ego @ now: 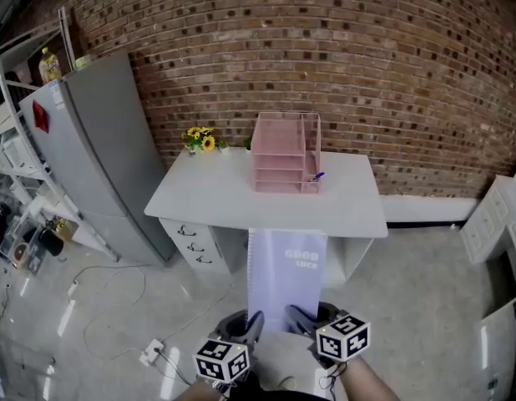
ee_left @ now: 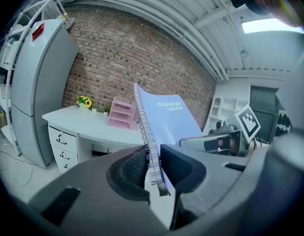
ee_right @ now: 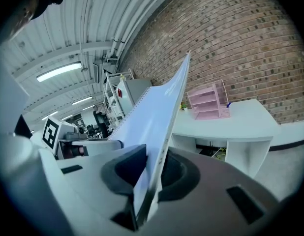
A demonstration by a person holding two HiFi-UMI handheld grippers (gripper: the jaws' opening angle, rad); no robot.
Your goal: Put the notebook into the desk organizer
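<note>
Holding the notebook (ego: 285,282) between them, both grippers hover near the person, short of the white tabletop (ego: 216,192). The head view shows the pale blue cover facing up. Its near end sits in the left gripper (ego: 253,324) and right gripper (ego: 301,317), and its far end reaches toward the tabletop's near edge. Only the left gripper view shows the wire spiral (ee_left: 144,127) along the notebook's left edge, with those jaws clenched on it. The right gripper view shows its jaws clamped on the plain, unbound right edge. The pink desk organizer (ego: 285,154) stands at the far middle of the tabletop by the brick wall (ego: 392,65), well apart from the notebook. Yellow flowers (ego: 199,138) stand to its left, and a grey fridge (ego: 99,157) stands farther left.
</note>
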